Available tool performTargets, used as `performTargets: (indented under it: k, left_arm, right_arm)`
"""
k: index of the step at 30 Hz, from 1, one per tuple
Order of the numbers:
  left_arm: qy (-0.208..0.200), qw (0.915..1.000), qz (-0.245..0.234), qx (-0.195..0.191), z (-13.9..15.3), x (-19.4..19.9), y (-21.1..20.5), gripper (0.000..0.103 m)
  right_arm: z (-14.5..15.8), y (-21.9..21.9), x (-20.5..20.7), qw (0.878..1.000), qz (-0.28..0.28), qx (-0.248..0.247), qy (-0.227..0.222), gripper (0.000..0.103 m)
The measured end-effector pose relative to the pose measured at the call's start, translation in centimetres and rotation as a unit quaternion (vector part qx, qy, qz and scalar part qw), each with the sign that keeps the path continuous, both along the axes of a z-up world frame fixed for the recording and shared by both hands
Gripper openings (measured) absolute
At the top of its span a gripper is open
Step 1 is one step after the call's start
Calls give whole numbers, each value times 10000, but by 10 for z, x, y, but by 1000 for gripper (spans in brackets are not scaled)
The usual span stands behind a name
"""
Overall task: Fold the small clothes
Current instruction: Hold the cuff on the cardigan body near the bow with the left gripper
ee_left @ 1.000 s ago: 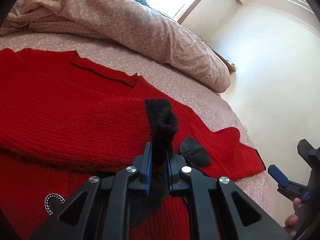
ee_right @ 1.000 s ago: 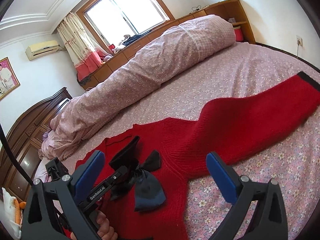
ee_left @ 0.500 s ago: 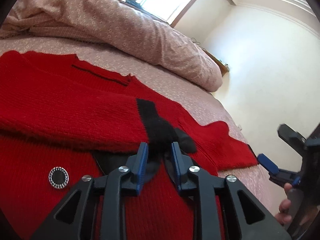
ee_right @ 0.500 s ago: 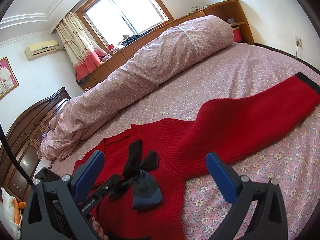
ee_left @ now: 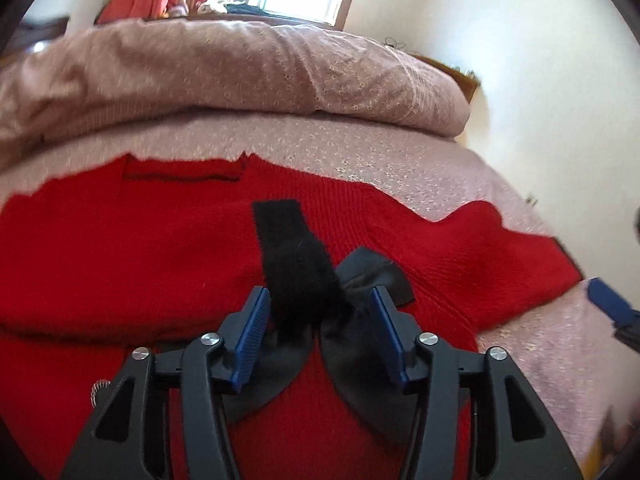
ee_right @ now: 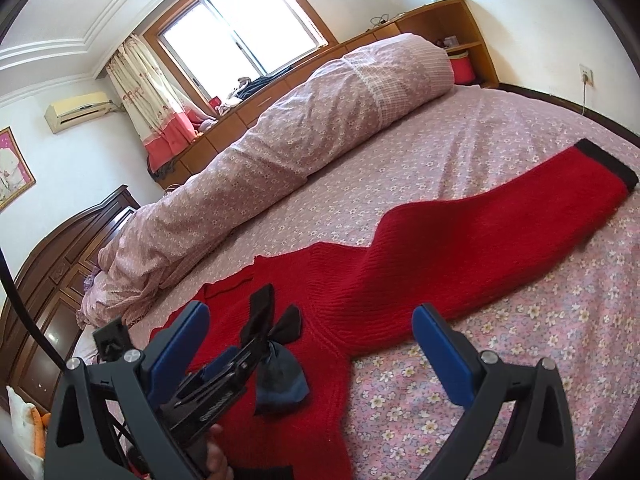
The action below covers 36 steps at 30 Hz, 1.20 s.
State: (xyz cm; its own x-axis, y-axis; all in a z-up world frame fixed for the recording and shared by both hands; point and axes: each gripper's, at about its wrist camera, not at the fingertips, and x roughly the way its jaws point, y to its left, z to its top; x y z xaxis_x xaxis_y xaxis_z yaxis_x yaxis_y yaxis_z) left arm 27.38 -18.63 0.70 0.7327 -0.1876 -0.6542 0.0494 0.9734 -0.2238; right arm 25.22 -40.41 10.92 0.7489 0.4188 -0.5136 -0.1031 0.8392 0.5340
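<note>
A red knit sweater [ee_left: 120, 264] lies on the bed, its left sleeve folded across the chest. That sleeve's black cuff [ee_left: 294, 256] lies between the spread jaws of my left gripper [ee_left: 318, 328], which is open just above it, over a dark bow [ee_left: 360, 344]. In the right wrist view the sweater [ee_right: 460, 248] has its other sleeve stretched out to the right, ending in a black cuff [ee_right: 608, 164]. My right gripper [ee_right: 308, 344] is open and empty above the sweater's side. The left gripper [ee_right: 236, 364] shows there too.
The bed has a pink floral sheet [ee_right: 500, 360]. A rolled pink quilt [ee_right: 280, 136] lies along the far side. A dark wooden headboard [ee_right: 52, 272] stands at the left, a wooden shelf unit [ee_right: 452, 24] under the window.
My left gripper lowered the folded sleeve's black cuff onto the chest and opened, letting it go. The right gripper has stayed open and nearly still.
</note>
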Motion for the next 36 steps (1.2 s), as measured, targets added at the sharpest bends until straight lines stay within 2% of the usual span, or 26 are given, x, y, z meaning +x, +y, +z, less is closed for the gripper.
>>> performTargets:
  k: [2,4,5,7,9,11,16,20,23,26,32,34,36]
  left_arm:
    - [31,9997,159,195,0,8,-5,46]
    - [77,9997,193,105,-2,13,-4,27]
    - [84,9995,284,65,-2,14,-1,6]
    - [29,9994,331,-51,0,11,2,5]
    - [-68,9995,312,17,3,5,0,3]
    - [-95,9996,234,134,5,0,-4,3]
    - [-80,9997,166,133,4,-7,-6,3]
    - [0,9998,48,-188,-1,-5,0,6]
    - [80,9983,-91,-573,-8,-6,7,20]
    - [5,9972,-84,-737,-1,-12,10,20]
    - [-397,9968,107,-679,18,-16,15,26]
    - [-368,9975,275,-535,14,-9,19,26]
    - [-127,9977,441,-493,-1,0,23,27]
  right_arm:
    - [1,-4,-1,10000,-19,26,-4,103]
    - [1,-7,-1,10000,-38,46,-4,103]
    - [1,-8,-2,10000,-48,60,-2,103]
    - [1,-11,-2,9999,-61,88,-5,103]
    - [1,-13,-3,9999,-79,102,-10,103]
    - [2,-15,-3,9999,-95,138,-6,103]
    - [2,-16,-3,9998,-105,162,-14,103]
    - [1,-16,-3,9999,-99,141,10,103]
    - [0,-16,-2,9999,-103,130,26,103]
    - [1,-17,-2,9999,-111,105,31,103]
    - [4,-39,-6,9996,-271,-101,-41,103]
    - [2,-57,-10,9991,-373,-211,-54,103]
    - [1,-76,-12,9982,-505,-328,-36,103]
